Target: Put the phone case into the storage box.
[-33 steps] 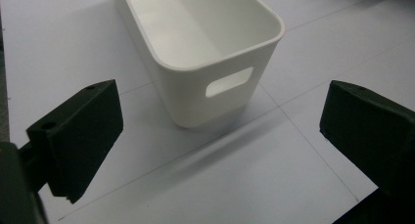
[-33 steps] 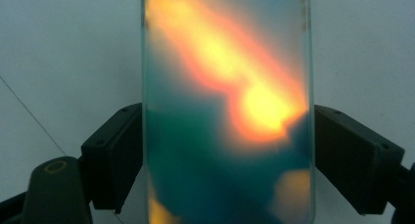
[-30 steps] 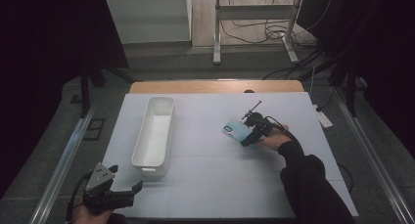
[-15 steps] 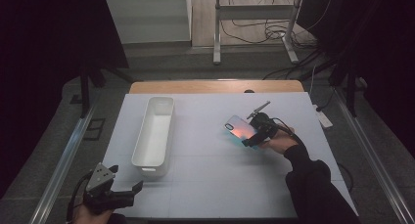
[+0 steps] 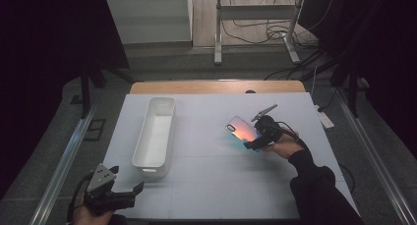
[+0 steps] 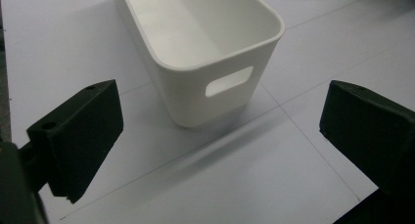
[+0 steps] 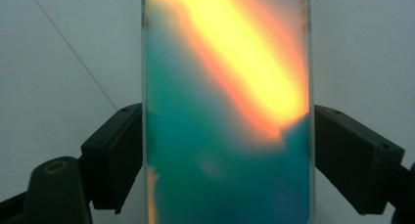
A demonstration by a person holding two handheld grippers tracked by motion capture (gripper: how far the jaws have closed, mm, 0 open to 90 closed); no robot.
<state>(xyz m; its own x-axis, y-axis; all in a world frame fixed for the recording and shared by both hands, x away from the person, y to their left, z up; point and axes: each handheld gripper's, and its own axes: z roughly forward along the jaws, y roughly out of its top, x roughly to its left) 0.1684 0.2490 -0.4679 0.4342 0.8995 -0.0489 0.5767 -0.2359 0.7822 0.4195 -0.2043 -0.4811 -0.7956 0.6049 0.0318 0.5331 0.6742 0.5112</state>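
1. The right gripper (image 5: 252,142) pinches a shimmering phone case (image 5: 241,129) by its sides, above the white bench (image 5: 206,181).
2. The left gripper (image 5: 125,195), jaws spread, sits near a white bin (image 5: 156,131).
3. Cables (image 5: 255,31) lie on the floor beyond.

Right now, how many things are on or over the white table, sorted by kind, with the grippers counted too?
White bin: 1
Iridescent phone case: 1
Grippers: 2, the left gripper open near the bin's end, the right gripper shut on the case's two long edges
Total: 4
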